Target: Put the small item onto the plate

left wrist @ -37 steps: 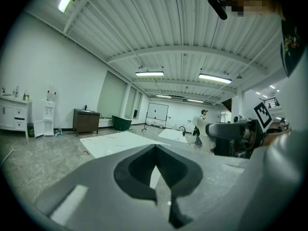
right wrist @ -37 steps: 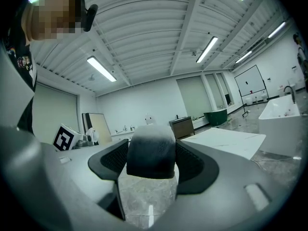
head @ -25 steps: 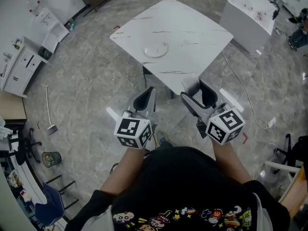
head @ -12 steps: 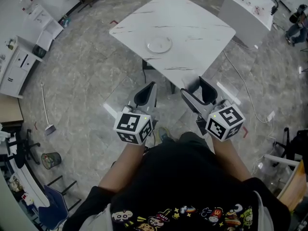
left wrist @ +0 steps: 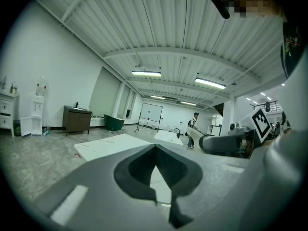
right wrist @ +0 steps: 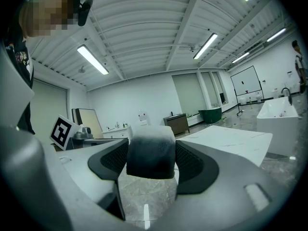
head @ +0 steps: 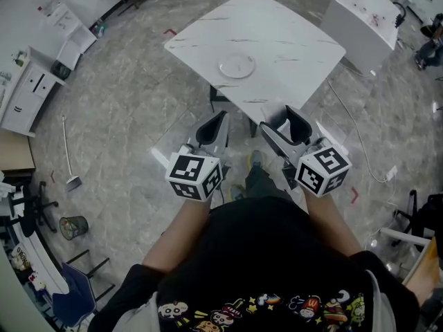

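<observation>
A round white plate (head: 237, 66) lies on the white marble table (head: 284, 37), which stands ahead of me across a stretch of floor. Both grippers are held at waist height short of the table's near corner. My left gripper (head: 220, 117) is shut with nothing in it; in the left gripper view its tips (left wrist: 155, 150) meet. My right gripper (head: 276, 120) is shut on the small item (right wrist: 150, 150), a rounded block that is pale on top and dark grey lower down. The table top (right wrist: 231, 138) shows beyond it.
A white tub-like box (head: 360, 16) stands right of the table. White cabinets (head: 28, 92) line the left wall, with a broom (head: 69, 159) and a wire bin (head: 73, 225) on the floor. A cable (head: 360, 151) runs across the floor at the right. A person (left wrist: 194, 121) stands far off.
The table and plate have shifted slightly right in the head view. A shoe now shows on the floor between the grippers. Both grippers keep their pose.
</observation>
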A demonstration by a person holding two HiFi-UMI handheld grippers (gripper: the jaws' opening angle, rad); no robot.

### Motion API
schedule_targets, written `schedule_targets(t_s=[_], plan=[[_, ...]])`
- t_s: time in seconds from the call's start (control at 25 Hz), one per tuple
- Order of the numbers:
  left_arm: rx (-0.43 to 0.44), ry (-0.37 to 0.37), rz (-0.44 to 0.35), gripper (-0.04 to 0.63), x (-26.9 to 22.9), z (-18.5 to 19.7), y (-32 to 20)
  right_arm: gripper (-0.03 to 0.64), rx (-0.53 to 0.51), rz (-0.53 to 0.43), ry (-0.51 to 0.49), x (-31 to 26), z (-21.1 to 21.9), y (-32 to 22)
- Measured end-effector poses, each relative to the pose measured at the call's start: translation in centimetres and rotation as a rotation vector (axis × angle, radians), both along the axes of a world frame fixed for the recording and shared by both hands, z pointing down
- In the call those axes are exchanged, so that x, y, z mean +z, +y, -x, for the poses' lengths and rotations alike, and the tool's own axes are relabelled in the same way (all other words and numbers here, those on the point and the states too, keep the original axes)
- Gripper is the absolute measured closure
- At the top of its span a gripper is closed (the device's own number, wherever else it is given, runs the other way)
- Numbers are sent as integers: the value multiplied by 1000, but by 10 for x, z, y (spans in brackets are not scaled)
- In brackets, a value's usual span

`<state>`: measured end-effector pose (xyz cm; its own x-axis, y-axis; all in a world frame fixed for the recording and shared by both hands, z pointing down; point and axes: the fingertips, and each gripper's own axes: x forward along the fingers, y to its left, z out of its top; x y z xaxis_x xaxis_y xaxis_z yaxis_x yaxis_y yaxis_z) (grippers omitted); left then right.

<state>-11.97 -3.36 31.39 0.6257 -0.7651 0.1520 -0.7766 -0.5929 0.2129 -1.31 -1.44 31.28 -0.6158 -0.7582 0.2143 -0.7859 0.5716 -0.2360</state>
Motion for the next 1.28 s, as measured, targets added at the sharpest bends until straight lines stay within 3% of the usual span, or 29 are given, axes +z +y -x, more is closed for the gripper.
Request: schedule_targets(t_s=[0.6,1.28], plan=[[-25,-76,20,595,27,-6,-84,284,-45,39,-9,28,6,-88],[-42,-85,153,595,88,-22,-195,284,-90,160,30,88,8,-205]])
